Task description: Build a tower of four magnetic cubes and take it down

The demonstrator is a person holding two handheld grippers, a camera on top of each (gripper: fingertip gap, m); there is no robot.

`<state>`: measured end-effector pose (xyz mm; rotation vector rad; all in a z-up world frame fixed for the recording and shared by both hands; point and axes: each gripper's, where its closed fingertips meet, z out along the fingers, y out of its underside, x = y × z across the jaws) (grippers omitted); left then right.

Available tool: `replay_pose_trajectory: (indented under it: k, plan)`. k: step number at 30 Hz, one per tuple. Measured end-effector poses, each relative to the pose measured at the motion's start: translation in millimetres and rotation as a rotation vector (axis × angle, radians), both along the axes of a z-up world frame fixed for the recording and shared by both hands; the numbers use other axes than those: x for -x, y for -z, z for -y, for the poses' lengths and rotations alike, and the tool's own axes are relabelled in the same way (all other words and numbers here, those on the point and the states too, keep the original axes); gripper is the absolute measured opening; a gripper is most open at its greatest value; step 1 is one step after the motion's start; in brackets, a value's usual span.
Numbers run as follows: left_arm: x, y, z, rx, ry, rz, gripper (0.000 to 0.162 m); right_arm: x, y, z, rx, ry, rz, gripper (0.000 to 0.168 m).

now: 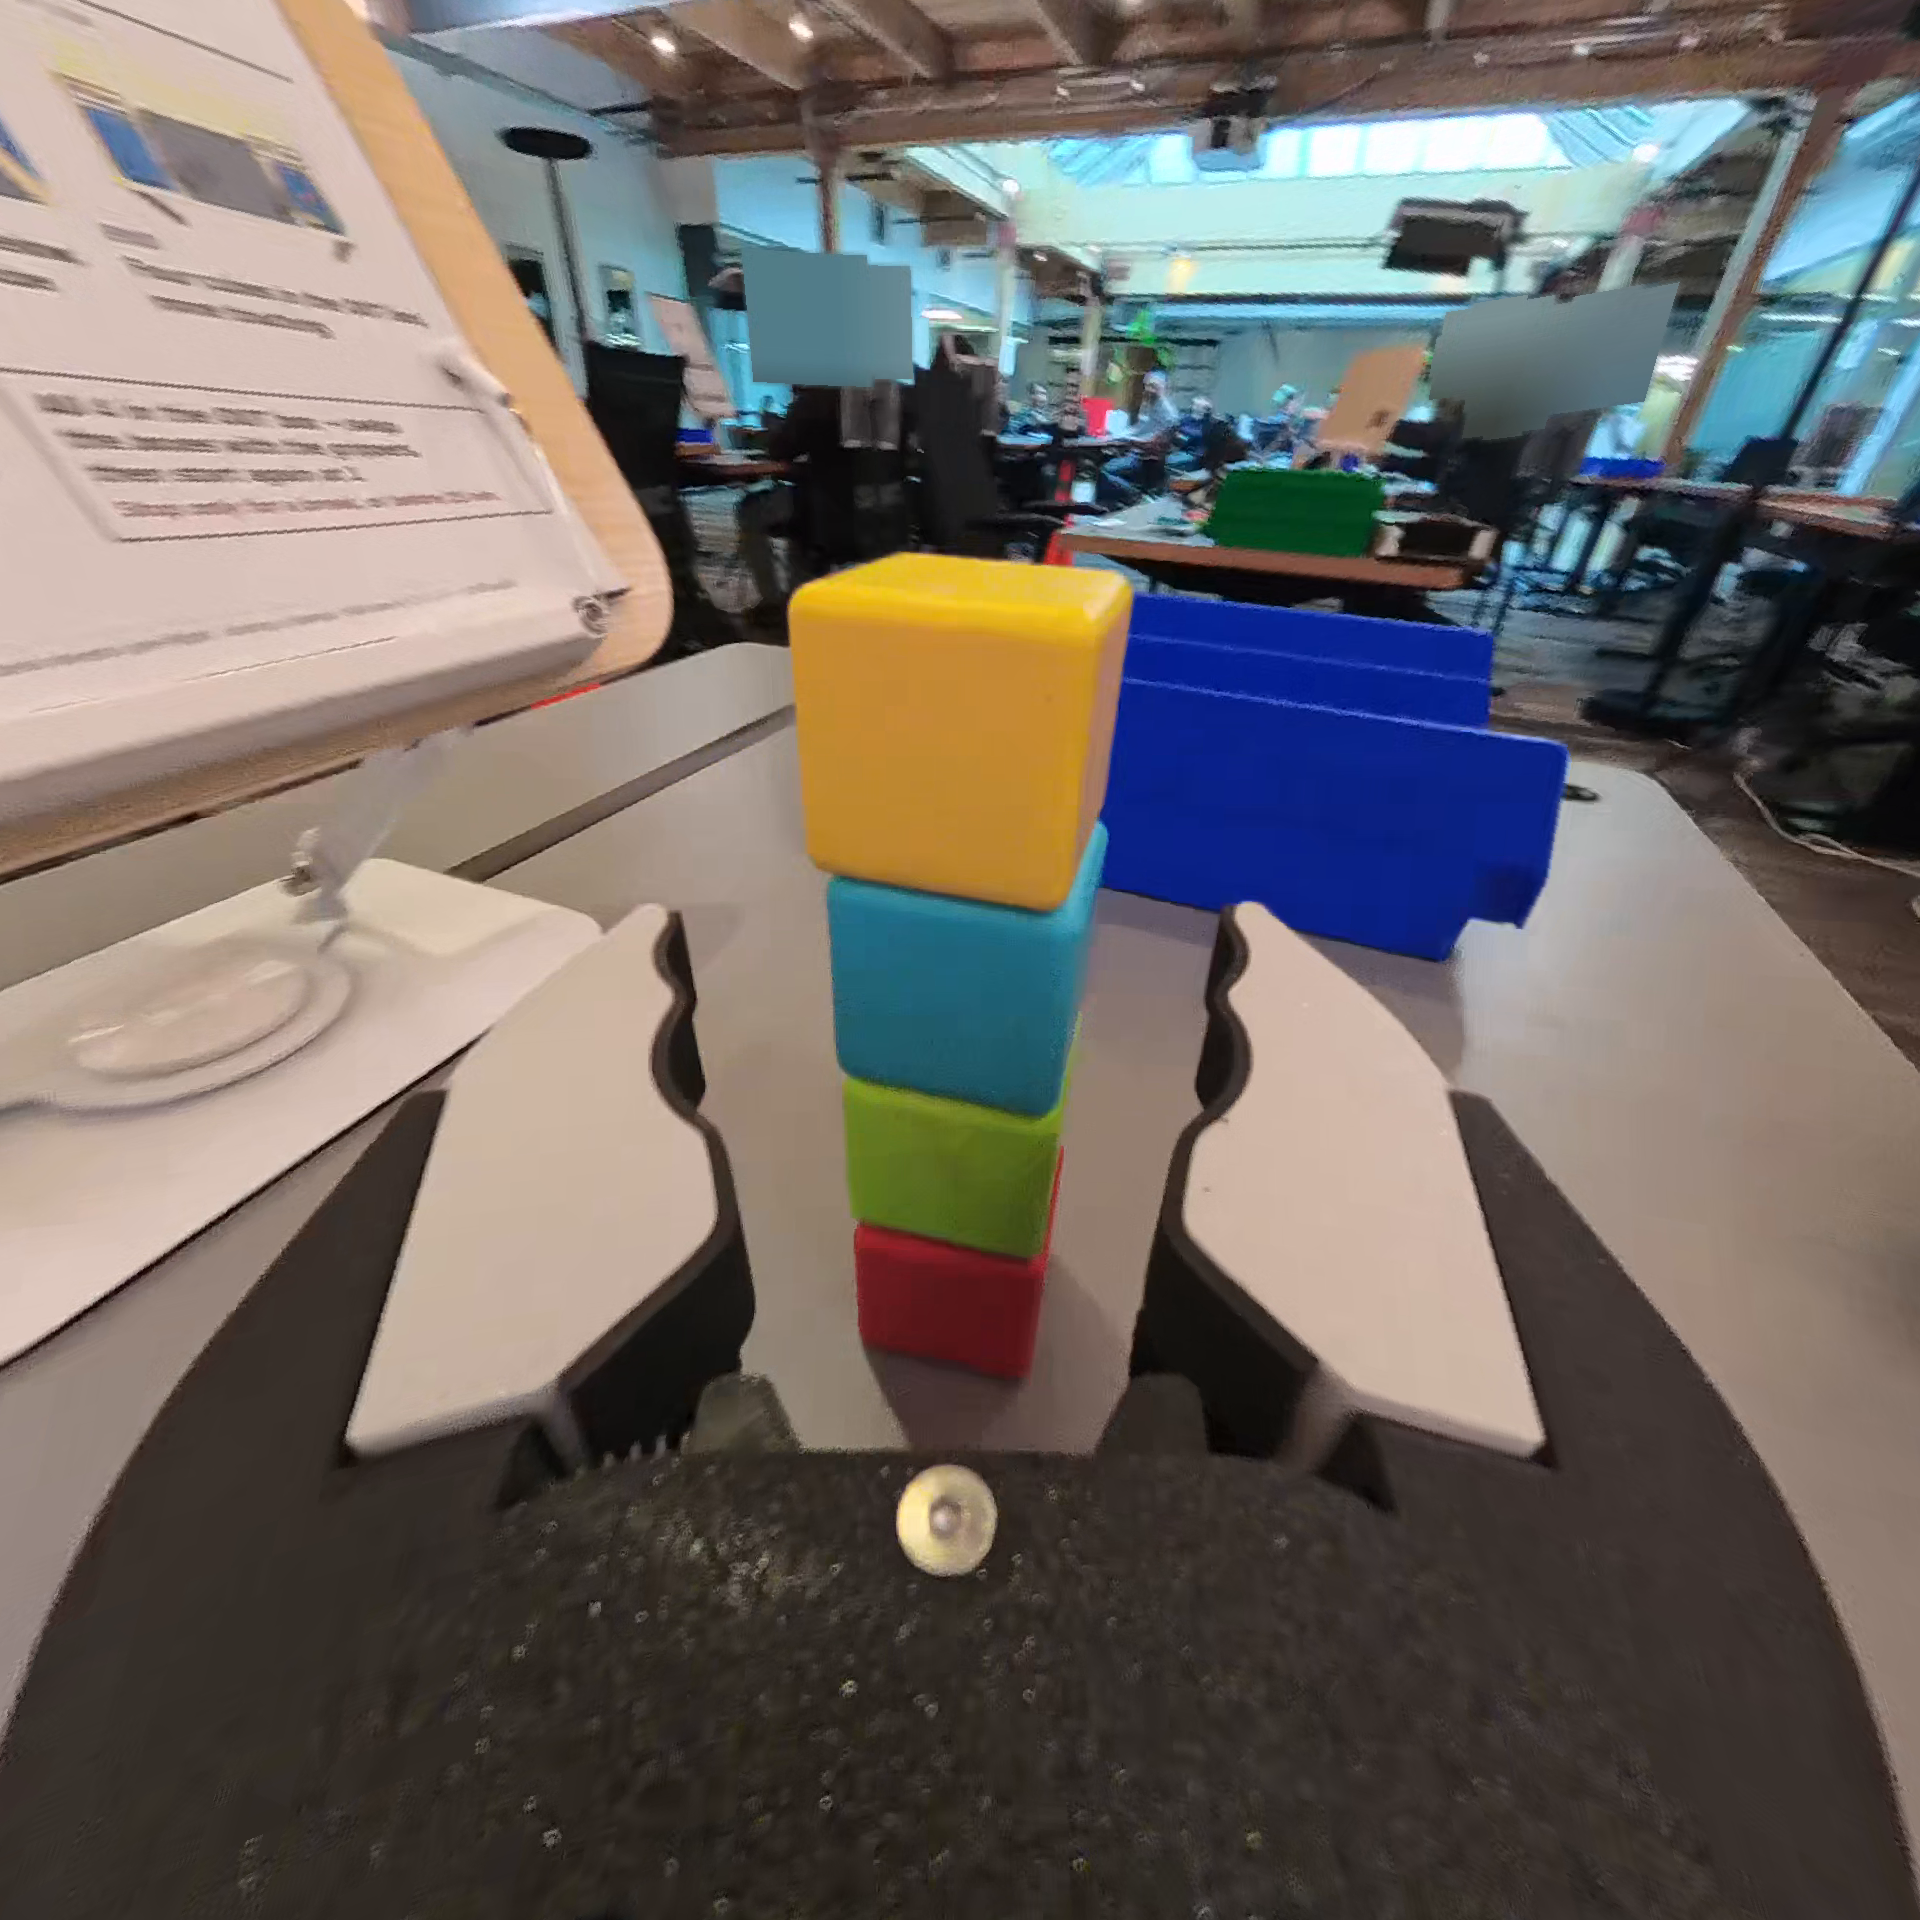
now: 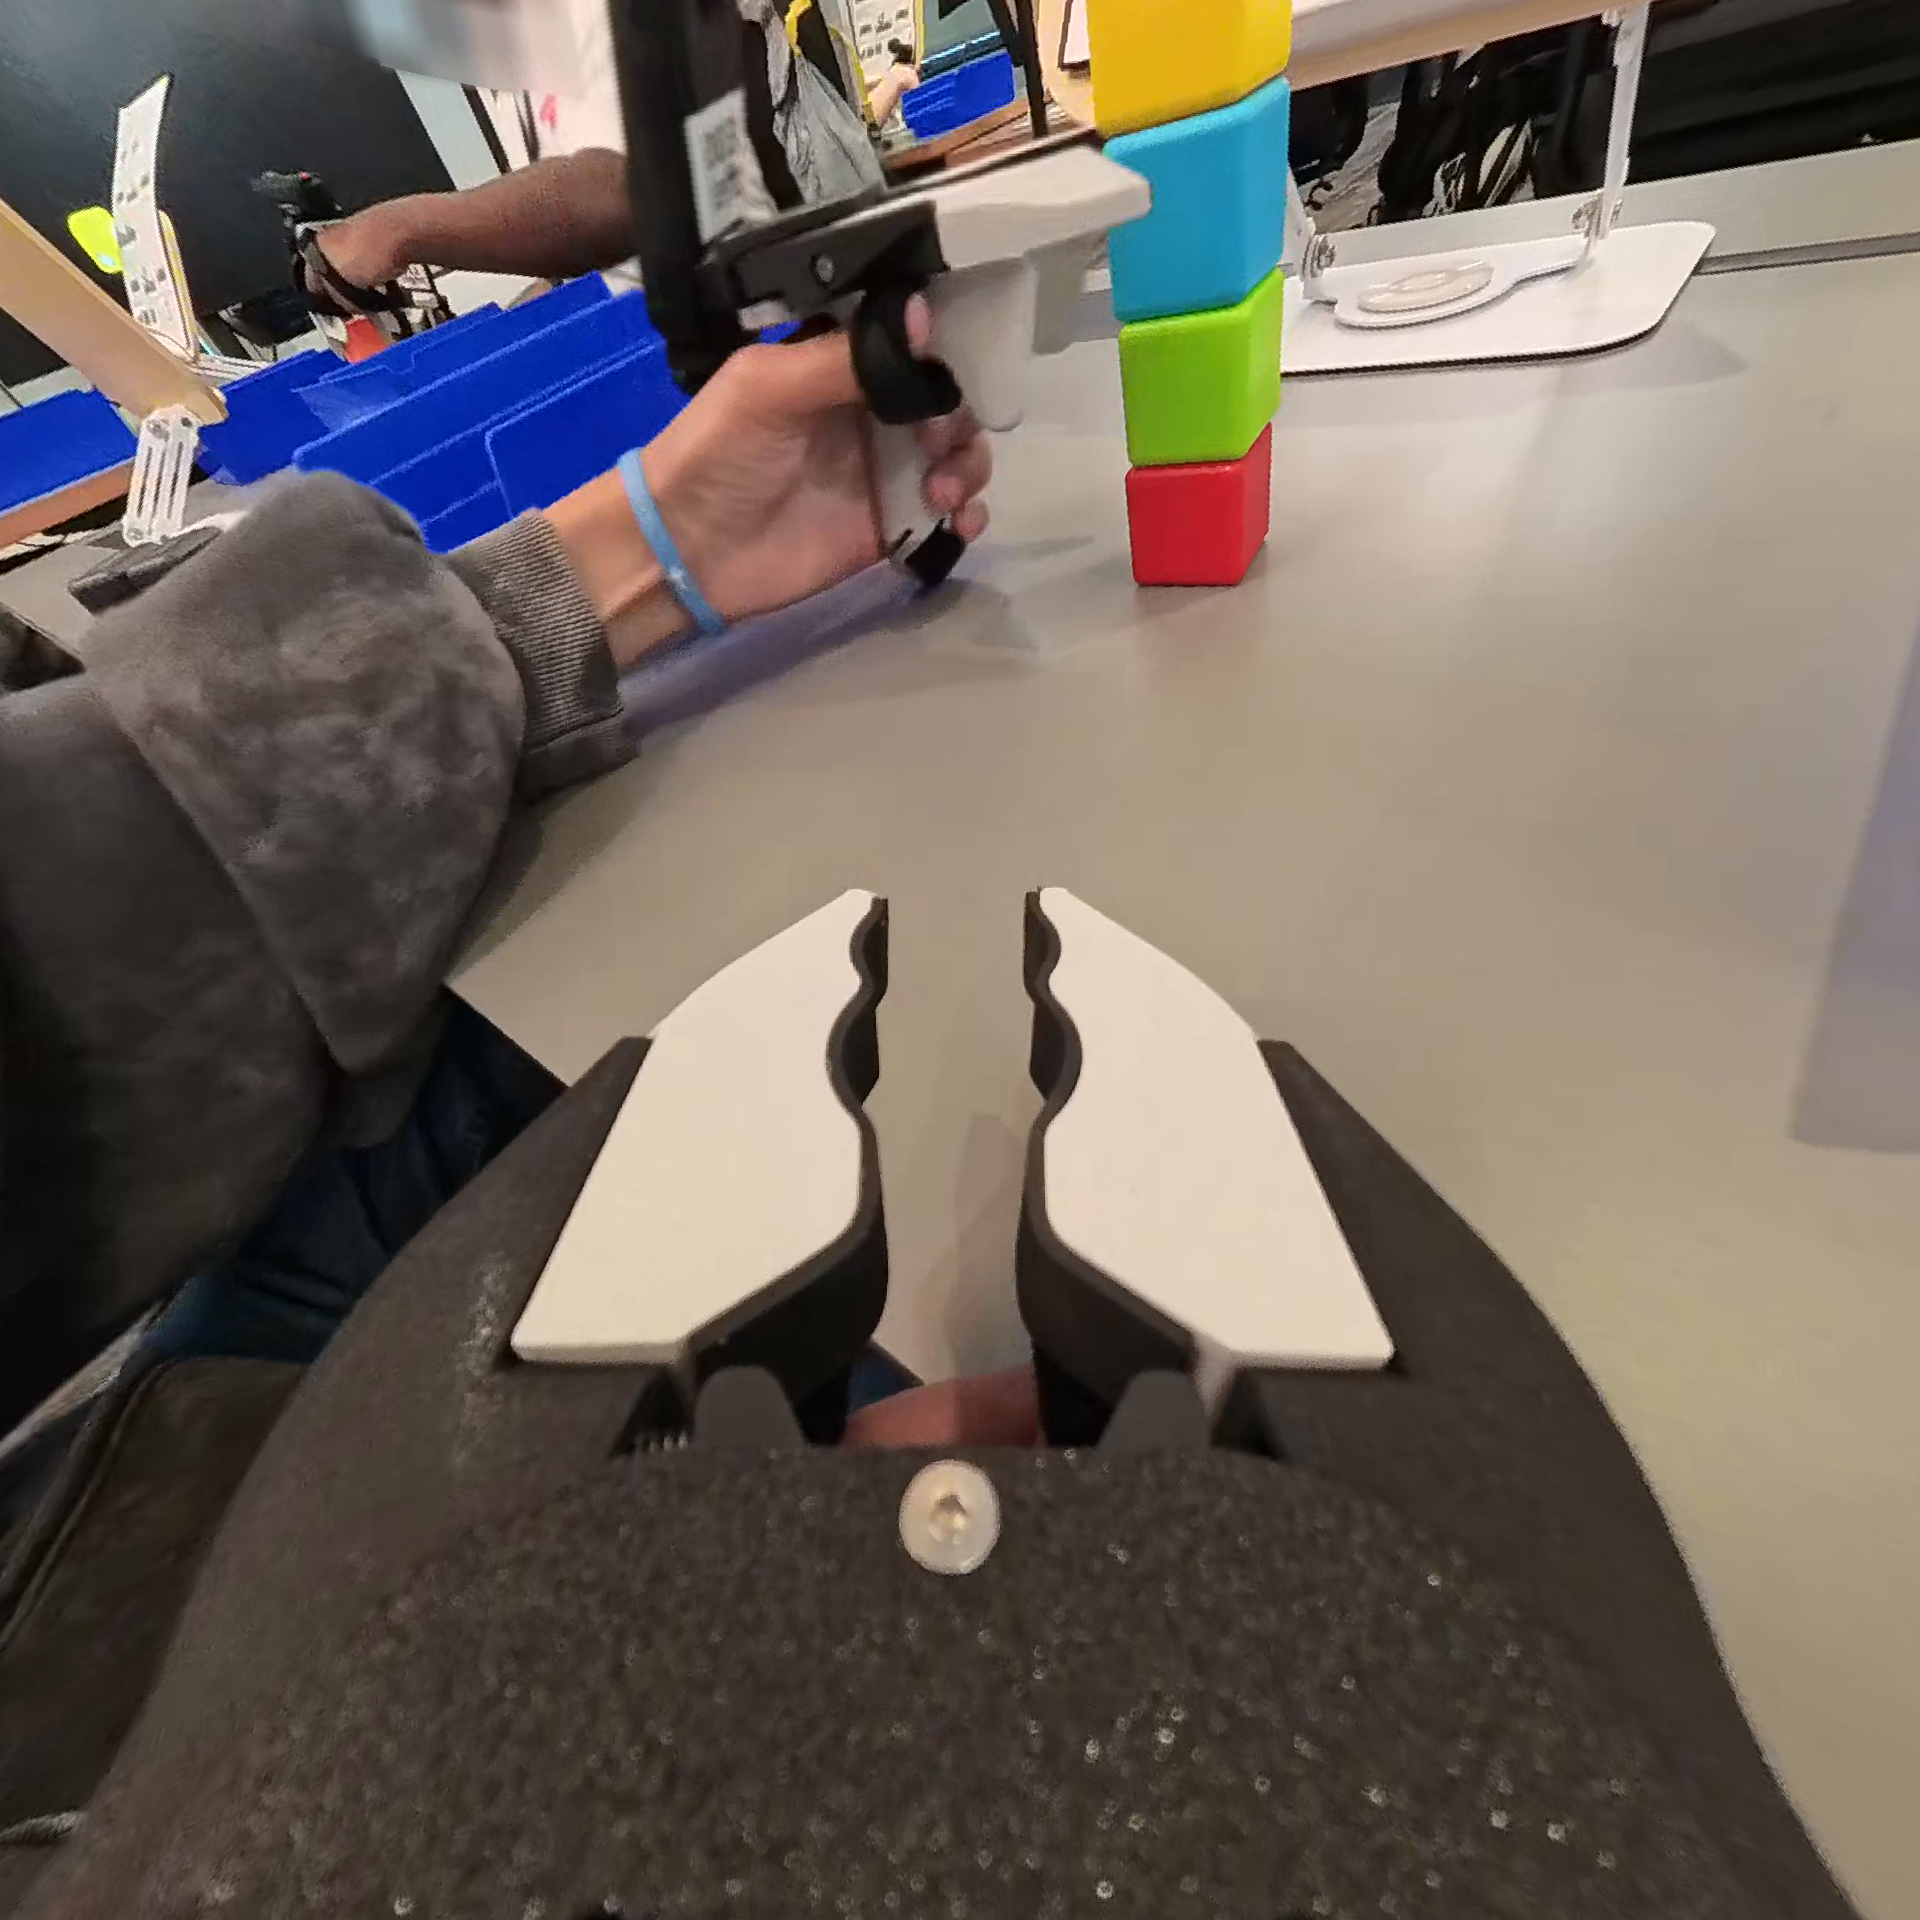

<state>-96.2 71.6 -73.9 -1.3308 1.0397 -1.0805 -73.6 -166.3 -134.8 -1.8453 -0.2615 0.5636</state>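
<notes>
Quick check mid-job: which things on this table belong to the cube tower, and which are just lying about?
Job: yellow cube, blue cube, green cube, red cube, left gripper.
Lying about: blue bins, instruction board, white stand base.

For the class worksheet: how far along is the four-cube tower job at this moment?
Building looks done: red cube, green cube, blue cube and yellow cube stand stacked on the table. In hand: nothing; the left gripper faces the tower, jaws open around it without touching; the right gripper waits apart, empty. Left: taking it down.
</notes>
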Motion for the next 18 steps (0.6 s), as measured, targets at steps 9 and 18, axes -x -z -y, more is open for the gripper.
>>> replay_pose_trajectory:
  k: [9,18]
  plan:
    - [-23.6,10.6,15.3,0.013,0.306,-0.056,0.049,3.5,3.3,1.9,0.005,-0.024,0.017,0.025]
    - [-25.7,10.9,24.9,0.004,0.386,-0.059,0.049,9.7,-44.1,-27.1,-0.118,-0.123,-0.075,0.029]
